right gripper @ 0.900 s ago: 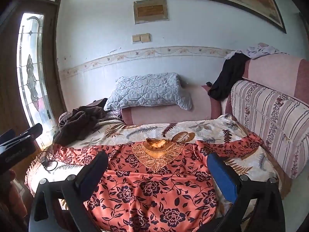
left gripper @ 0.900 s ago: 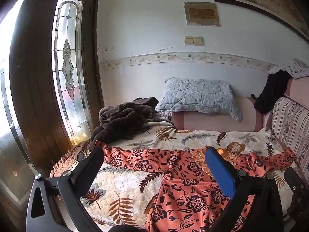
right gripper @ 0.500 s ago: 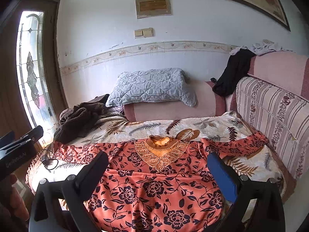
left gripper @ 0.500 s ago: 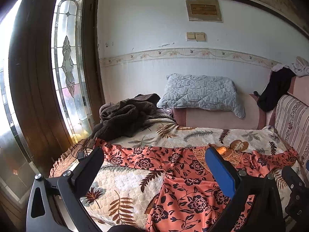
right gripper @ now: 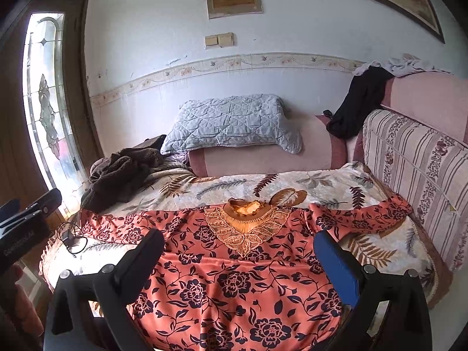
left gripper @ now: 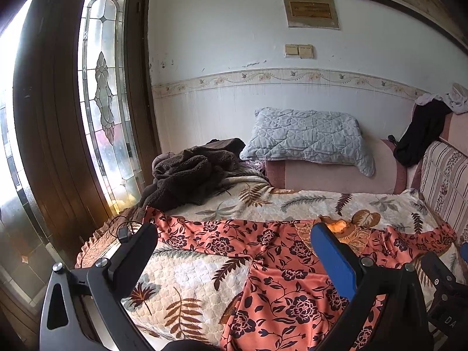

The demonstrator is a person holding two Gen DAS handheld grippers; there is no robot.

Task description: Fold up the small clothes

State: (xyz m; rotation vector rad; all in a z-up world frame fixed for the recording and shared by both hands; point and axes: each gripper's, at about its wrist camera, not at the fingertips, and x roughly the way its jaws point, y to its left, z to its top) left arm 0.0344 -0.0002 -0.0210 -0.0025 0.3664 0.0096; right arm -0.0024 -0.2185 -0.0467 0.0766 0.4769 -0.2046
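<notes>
An orange floral dress (right gripper: 234, 266) with a gold lace collar (right gripper: 244, 228) lies spread flat on the leaf-print bed cover (right gripper: 234, 185), sleeves out to both sides. It also shows in the left wrist view (left gripper: 280, 266). My left gripper (left gripper: 234, 231) is open and empty, held above the dress's left sleeve (left gripper: 187, 228). My right gripper (right gripper: 238, 238) is open and empty, held above the chest of the dress. The right sleeve (right gripper: 362, 213) reaches the striped sofa back.
A brown fleece heap (right gripper: 122, 172) lies at the bed's far left. A grey quilted pillow (right gripper: 234, 122) rests on the pink bolster. A black cable with charger (right gripper: 70, 238) lies at the left edge. A striped sofa back (right gripper: 415, 169) borders the right; a glass door (left gripper: 102, 102) stands left.
Both grippers have tilted up and back slightly, so the bed and dress sit lower in each view. The dress has not moved and both grippers stay open.
</notes>
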